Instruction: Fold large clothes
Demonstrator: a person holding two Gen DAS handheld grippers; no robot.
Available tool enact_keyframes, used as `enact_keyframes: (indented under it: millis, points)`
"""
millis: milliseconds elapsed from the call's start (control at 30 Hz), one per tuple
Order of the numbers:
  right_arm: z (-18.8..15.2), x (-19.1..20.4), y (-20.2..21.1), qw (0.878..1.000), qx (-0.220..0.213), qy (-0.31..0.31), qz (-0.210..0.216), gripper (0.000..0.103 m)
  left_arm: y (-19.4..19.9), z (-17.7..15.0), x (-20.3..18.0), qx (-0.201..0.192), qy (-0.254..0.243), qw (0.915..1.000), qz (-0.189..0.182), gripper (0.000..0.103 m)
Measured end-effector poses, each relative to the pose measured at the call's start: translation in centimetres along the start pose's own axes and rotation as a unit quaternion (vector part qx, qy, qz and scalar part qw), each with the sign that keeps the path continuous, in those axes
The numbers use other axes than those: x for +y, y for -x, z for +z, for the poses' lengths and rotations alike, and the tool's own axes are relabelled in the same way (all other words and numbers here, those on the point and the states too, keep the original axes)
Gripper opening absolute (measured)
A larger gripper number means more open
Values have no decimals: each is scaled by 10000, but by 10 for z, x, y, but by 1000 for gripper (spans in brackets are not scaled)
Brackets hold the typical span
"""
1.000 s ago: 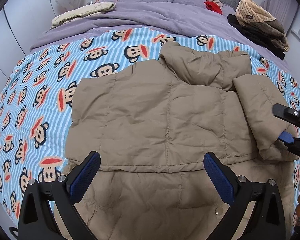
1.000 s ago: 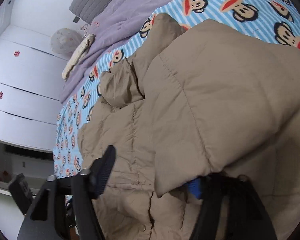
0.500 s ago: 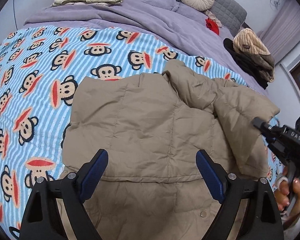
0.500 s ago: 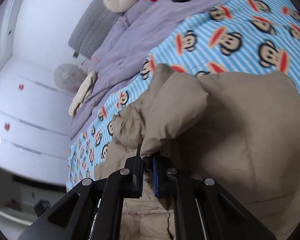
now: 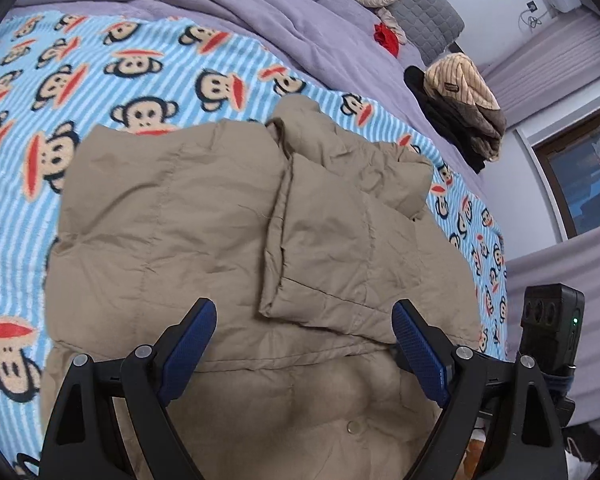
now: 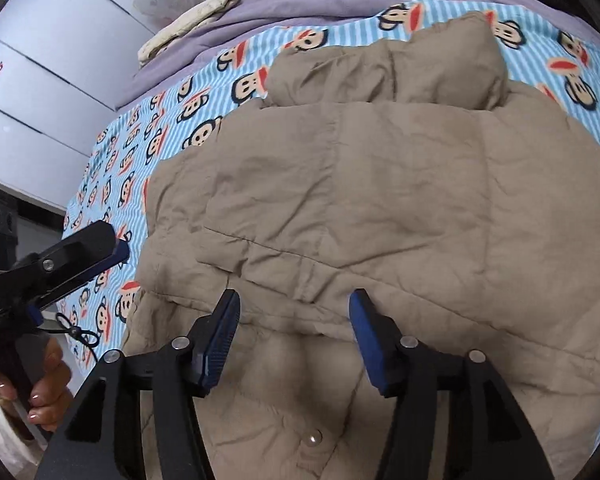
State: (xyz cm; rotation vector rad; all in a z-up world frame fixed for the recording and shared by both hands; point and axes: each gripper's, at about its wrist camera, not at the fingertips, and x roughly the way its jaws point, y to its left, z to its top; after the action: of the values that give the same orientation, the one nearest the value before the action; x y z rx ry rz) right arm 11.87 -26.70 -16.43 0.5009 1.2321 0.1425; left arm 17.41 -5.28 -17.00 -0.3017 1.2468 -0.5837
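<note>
Bed [image 5: 148, 60]: jacket [image 5: 204, 248] below hand-held gripper [image 5: 304, 344].

Both grippers are black, with angular triangular-cutout arms, silver round screws at the joints and blue ribbed pads on the fingers. The left gripper [image 5: 304, 344] fills its view's lower half, the right gripper [image 6: 294, 338] likewise. At lower left of the right view, a hand [image 6: 40, 384] shows a white sleeve and pale polished nails.
</note>
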Motion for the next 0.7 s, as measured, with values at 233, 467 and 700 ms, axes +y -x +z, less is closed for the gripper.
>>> enact_keyframes:
  millis: [233,467,700]
  points:
    - [-54,-116,65,9831,-136,-1793,359,61,-46,12,-8,258,35,9997,23,68]
    - [-71,-202,95,9420,-918,-3228,34,12,-44,12,-15,221,-71,9996,-176,12]
    - [-37,-177,79,9666,-1001,-2333,-349,7,-37,-24,3,307,-185,9989,308,12]
